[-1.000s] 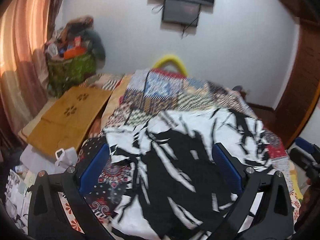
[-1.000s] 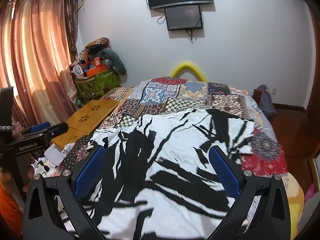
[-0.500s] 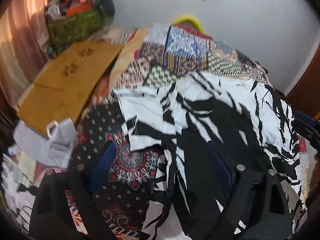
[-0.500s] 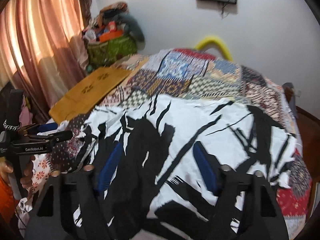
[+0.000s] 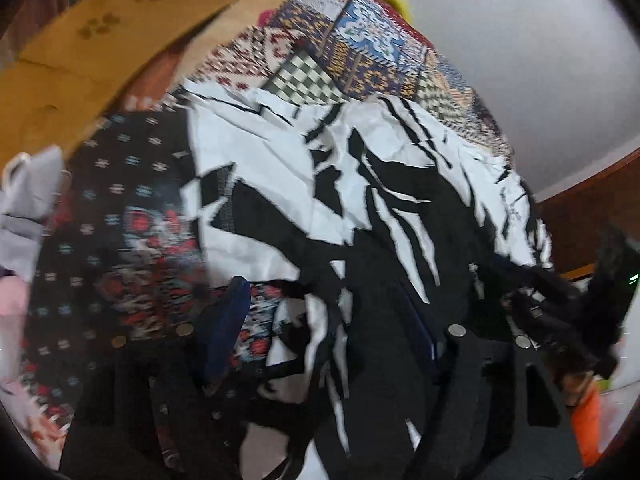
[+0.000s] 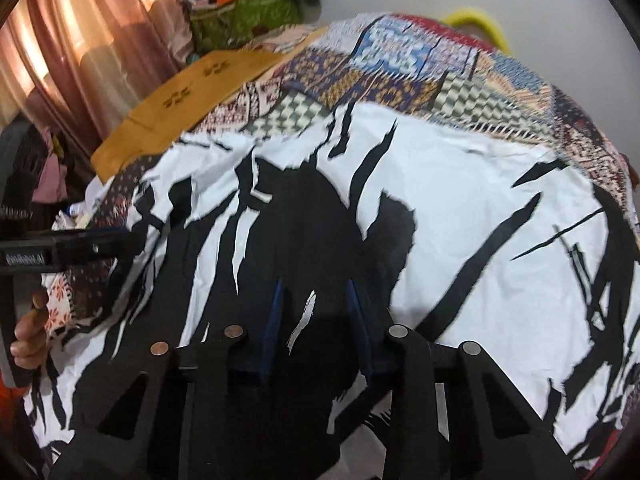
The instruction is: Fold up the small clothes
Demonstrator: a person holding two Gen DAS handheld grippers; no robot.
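While blur hid the left gripper (image 5: 320,320) pads, its jaws, closing, straddled the shirt (image 6: 460,208); the right gripper (image 6: 316,312), angled downward, had narrowed over cloth at the bed (image 6: 400,64) edge.

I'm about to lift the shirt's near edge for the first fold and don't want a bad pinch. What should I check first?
1. Shirt spread flat on the bedspread: ok.
2. Right gripper over the near edge, cloth between its jaws, which have just been closing: ok.
3. Right pads pressing cloth: cannot tell.
4. Left gripper astride the shirt's edge, jaws just been closing: ok.
5. Left pads gripping: not ok, wide gap.
6. Only one layer caught: cannot tell.
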